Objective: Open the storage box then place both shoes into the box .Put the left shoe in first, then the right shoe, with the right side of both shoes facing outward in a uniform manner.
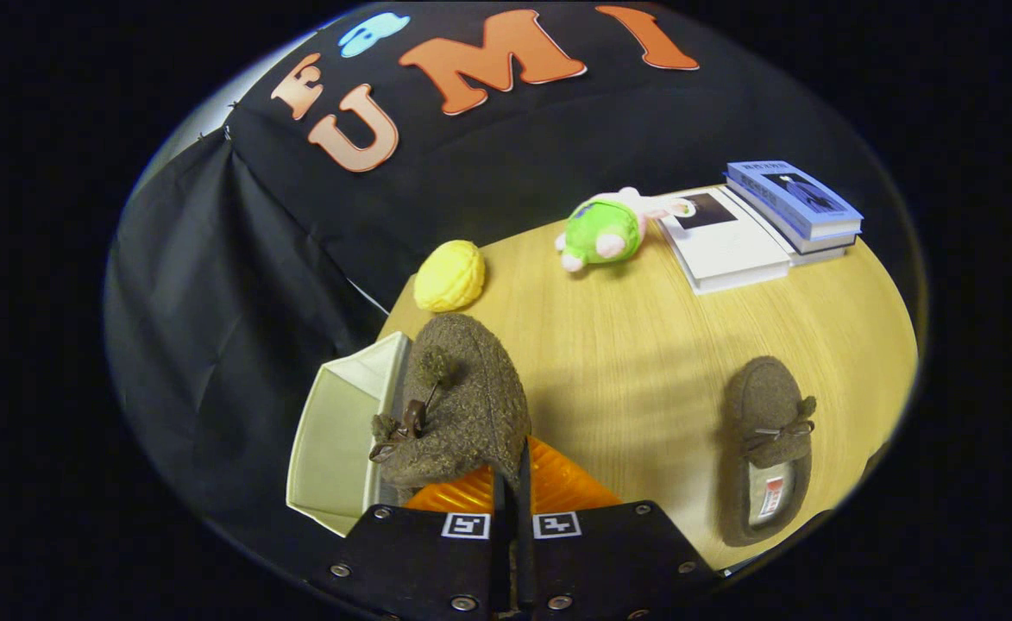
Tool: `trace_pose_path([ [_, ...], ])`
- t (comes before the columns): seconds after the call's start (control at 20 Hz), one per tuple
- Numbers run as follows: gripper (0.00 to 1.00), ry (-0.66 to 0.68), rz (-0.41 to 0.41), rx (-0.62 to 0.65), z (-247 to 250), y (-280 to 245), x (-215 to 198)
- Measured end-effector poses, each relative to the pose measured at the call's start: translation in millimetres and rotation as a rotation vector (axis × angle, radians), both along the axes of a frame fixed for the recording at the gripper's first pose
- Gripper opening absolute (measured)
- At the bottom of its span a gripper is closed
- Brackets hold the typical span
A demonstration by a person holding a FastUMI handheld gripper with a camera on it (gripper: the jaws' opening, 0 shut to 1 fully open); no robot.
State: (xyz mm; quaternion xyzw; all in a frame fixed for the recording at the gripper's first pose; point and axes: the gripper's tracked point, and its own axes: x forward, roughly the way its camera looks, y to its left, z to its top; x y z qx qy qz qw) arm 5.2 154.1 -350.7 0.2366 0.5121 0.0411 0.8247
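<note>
My gripper is shut on a brown woolly shoe, pinching its edge so the shoe hangs tilted just ahead of the fingers, toe pointing away. Its bow and pompoms face left. Left of the held shoe stands the open storage box, its pale inside showing; the shoe's left side is over the box's rim. An orange ribbed part, likely the box's lid, lies under the shoe. The second brown shoe lies on the wooden table to the right, opening toward me.
A yellow ball-like toy sits beyond the held shoe. A green and pink plush toy lies farther back. Stacked books rest at the table's far right corner. Black cloth hangs behind and left of the table.
</note>
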Motion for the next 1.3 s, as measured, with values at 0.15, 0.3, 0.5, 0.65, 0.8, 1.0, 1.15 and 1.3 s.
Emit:
trace_pose_path([
  [0.15, 0.04, -0.046, 0.034, 0.025, 23, 31, 16],
  [0.3, 0.04, -0.063, 0.058, 0.068, 36, 68, 27],
  [0.5, 0.04, -0.04, 0.097, 0.094, 35, 115, 36],
  [0.65, 0.04, -0.016, 0.121, 0.088, 25, 141, 42],
  [0.8, 0.04, 0.016, 0.138, 0.071, 7, 167, 47],
  [1.0, 0.04, 0.094, 0.182, 0.069, -24, 199, 40],
  [1.15, 0.04, 0.168, 0.183, 0.061, -51, 213, 34],
  [1.3, 0.04, 0.22, 0.18, 0.036, -72, 219, 28],
])
